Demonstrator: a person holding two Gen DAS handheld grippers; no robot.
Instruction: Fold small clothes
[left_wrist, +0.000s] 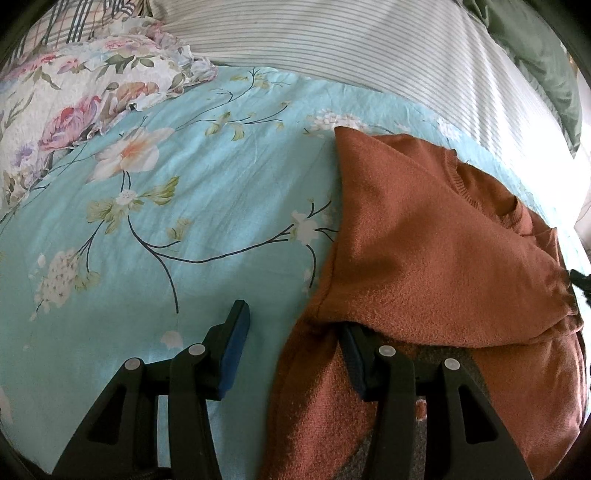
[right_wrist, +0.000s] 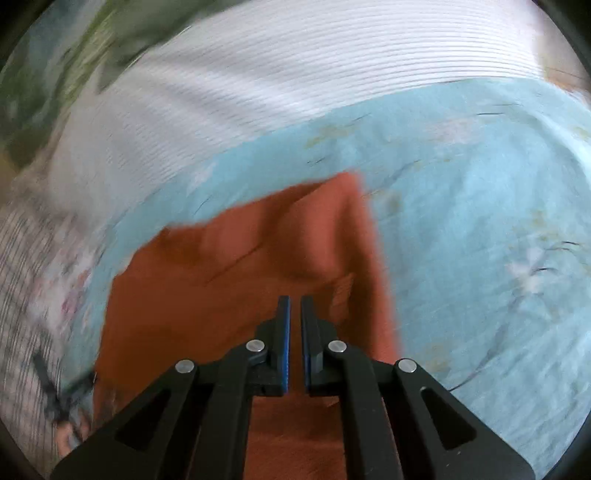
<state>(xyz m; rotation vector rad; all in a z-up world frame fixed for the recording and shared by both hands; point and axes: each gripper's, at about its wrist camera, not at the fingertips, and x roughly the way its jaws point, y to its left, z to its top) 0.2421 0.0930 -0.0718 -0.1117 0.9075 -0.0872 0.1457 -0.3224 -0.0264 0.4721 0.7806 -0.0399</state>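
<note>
Left wrist view: my left gripper (left_wrist: 295, 325) half-spread under rust sweater (left_wrist: 424, 240); right gripper (right_wrist: 295, 306) pressed together, empty; align edges before folding.

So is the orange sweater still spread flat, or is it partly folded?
Partly folded. In the left wrist view one flap of the orange sweater lies doubled over the layer beneath, neckline showing, on the blue floral sheet.
</note>
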